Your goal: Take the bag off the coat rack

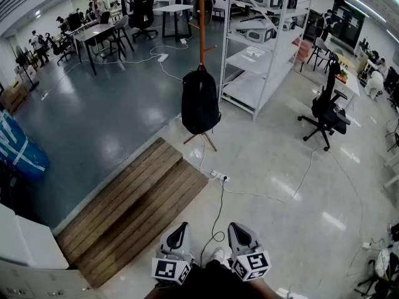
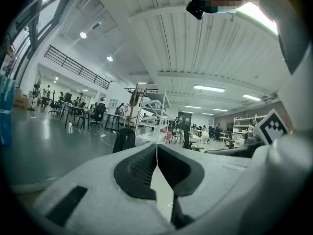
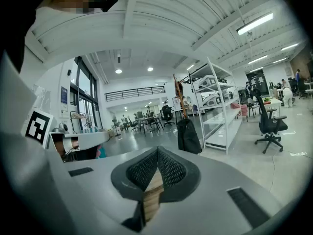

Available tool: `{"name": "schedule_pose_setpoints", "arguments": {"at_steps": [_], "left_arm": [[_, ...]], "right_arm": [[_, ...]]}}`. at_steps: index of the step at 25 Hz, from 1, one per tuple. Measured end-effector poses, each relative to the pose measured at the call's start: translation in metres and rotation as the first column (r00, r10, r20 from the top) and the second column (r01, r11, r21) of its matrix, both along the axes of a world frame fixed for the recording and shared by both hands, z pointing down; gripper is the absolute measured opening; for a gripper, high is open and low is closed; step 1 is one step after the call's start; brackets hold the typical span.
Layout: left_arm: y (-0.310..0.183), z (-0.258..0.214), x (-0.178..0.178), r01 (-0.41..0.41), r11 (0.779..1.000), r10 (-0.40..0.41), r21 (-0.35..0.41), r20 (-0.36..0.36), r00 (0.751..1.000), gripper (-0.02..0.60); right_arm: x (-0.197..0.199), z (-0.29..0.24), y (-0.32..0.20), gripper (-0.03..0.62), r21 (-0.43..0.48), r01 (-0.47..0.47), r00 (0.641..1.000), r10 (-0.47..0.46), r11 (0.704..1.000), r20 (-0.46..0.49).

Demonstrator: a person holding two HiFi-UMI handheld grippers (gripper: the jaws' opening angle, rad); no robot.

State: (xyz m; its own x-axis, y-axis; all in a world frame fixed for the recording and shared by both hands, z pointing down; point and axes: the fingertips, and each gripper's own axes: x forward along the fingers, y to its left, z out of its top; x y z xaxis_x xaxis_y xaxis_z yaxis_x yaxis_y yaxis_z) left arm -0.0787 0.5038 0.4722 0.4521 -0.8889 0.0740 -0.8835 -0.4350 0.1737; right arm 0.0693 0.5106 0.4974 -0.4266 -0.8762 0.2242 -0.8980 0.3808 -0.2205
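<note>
A black bag (image 1: 199, 101) hangs from a wooden coat rack (image 1: 201, 23) that stands on the floor some way ahead of me. Both grippers are held low and close to my body, far short of the bag. My left gripper (image 1: 180, 227) is shut with nothing in it, and so is my right gripper (image 1: 236, 227). In the left gripper view the bag (image 2: 124, 139) shows small beyond the closed gripper (image 2: 157, 156). In the right gripper view the bag (image 3: 188, 136) hangs below the rack (image 3: 178, 94), past the shut gripper (image 3: 157, 153).
A white shelving unit (image 1: 262, 48) stands just right of the rack, with a black office chair (image 1: 327, 114) further right. A wooden platform (image 1: 131, 210) lies at my left front. A power strip with cables (image 1: 219, 177) crosses the floor between me and the rack.
</note>
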Motion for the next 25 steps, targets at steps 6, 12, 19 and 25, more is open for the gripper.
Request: {"name": "schedule_pose_setpoints", "arguments": {"at_steps": [6,12,19,25], "left_arm": [[0.0,-0.002,0.002,0.003,1.0,-0.003,0.007,-0.002,1.0,0.018],[-0.001,-0.004,0.005,0.004,1.0,-0.004,0.006,-0.002,1.0,0.018],[0.001,-0.002,0.014,0.015,1.0,-0.015,0.002,0.002,1.0,0.018],[0.004,-0.006,0.03,0.029,1.0,-0.029,-0.004,0.01,1.0,0.018]], "right_arm": [[0.001,-0.003,0.0,0.011,0.009,0.003,1.0,-0.003,1.0,0.001],[0.003,-0.005,0.0,0.011,0.009,0.006,1.0,-0.006,1.0,0.0],[0.013,-0.009,0.001,0.012,0.028,0.011,1.0,-0.011,1.0,0.017],[0.029,-0.011,0.001,0.012,0.023,0.025,1.0,-0.025,0.999,0.018]]}}
